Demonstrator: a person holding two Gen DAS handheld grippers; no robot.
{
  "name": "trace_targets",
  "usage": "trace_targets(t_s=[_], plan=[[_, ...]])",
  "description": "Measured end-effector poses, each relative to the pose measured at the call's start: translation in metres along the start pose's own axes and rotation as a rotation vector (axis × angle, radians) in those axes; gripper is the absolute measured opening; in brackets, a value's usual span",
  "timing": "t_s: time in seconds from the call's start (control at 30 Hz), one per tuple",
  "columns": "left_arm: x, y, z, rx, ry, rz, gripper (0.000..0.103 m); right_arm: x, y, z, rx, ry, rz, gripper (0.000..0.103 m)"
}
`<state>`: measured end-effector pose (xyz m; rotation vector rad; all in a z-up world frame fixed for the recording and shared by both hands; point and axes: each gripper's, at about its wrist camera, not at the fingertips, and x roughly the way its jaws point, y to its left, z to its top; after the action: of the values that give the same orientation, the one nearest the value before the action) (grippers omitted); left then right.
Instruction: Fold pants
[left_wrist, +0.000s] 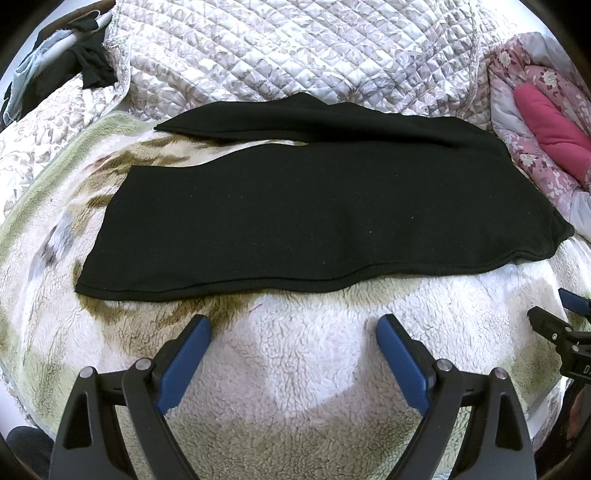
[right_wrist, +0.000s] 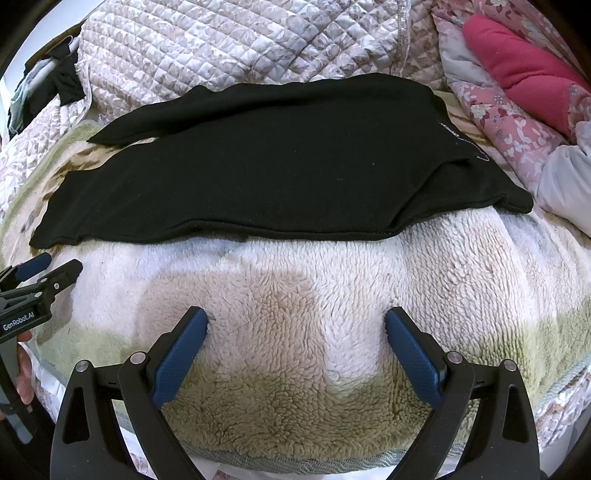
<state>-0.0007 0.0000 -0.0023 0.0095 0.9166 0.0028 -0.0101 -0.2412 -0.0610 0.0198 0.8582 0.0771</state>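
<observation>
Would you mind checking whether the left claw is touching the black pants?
Apart. In the left wrist view, the open left claw sits short of the pants, with a strip of fleece blanket showing between its tips and the near hem.

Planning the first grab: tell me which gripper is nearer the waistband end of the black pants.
Right. The right gripper sits toward the pants' waistband end; the left gripper is nearer the leg openings.
</observation>
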Motion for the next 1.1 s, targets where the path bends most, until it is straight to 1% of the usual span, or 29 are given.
trace_targets(t_s=[1.1], plan=[[0.0013, -0.0005, -0.0006, 0.006, -0.003, 0.005, 0.093, 0.0011, -0.0009, 0.0006, 0.003, 0.027, 0.005, 0.097]])
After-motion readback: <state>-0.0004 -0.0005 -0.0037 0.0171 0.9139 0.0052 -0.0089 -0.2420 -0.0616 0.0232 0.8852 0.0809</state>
